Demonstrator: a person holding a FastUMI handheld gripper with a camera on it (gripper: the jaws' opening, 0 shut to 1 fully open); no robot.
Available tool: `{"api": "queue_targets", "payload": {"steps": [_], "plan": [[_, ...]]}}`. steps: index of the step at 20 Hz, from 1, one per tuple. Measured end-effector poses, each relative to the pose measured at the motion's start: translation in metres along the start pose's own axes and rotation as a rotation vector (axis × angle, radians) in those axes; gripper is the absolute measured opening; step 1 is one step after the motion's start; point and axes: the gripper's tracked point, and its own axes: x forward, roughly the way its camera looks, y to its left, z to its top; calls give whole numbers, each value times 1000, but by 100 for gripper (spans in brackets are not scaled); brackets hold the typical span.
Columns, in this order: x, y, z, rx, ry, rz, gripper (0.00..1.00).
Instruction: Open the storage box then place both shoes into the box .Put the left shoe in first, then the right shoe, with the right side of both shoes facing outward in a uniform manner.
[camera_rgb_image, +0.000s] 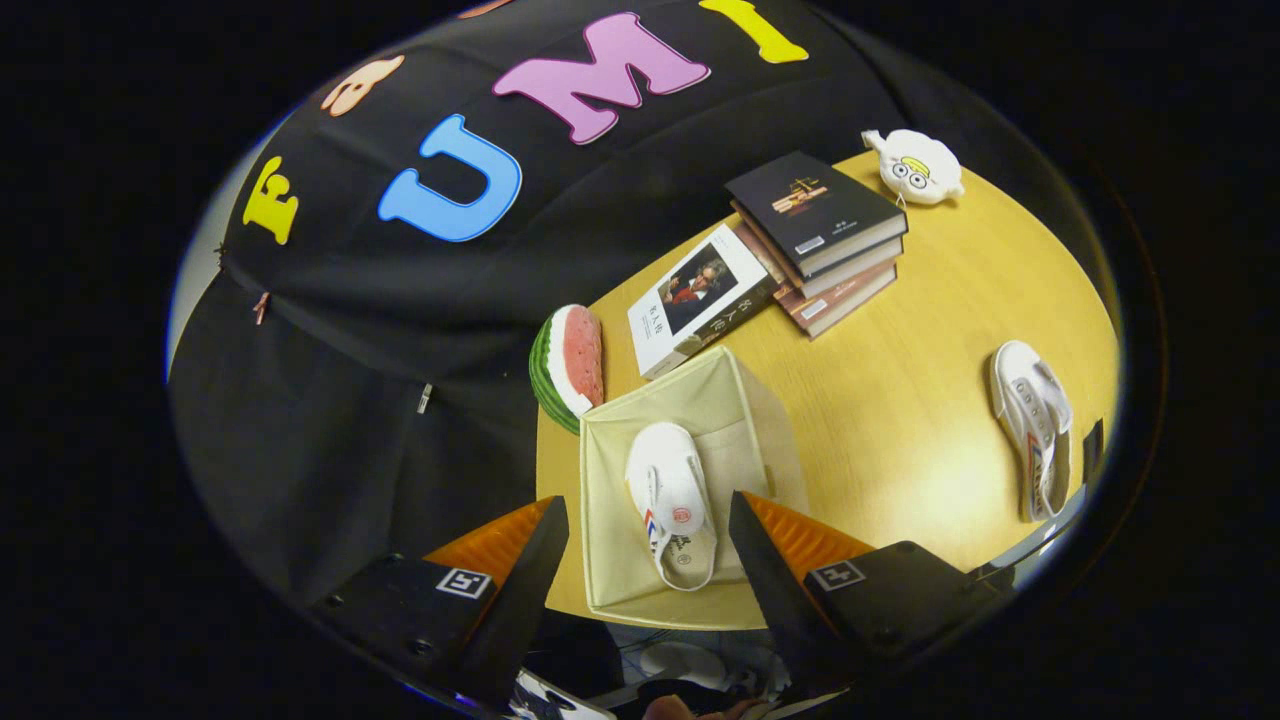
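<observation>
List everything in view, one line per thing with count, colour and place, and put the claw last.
storage box: one, cream, open, at the table's near edge between the claw's fingers.
shoe in the box: one, white, lying inside the storage box.
shoe on the table: one, white, on the tabletop well to the right of the box.
books: four, a stack of three topped by a black one, and a white one beside it nearer the box.
watermelon slice: one, red and green, just beyond the box.
plush toy: one, white, beyond the books.
table: one, light wood.
claw: one, fingers open, above the box, holding nothing.
</observation>
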Motion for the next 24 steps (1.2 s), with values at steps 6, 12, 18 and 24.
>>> {"api": "queue_targets", "payload": {"steps": [6,12,18,24], "plan": [[-56,-104,37,-130,-118,-104,99],[-98,-237,56,-307,-159,-273,99],[-95,-357,17,-437,-30,-357,99],[-47,-425,-25,-453,130,-368,99]]}}
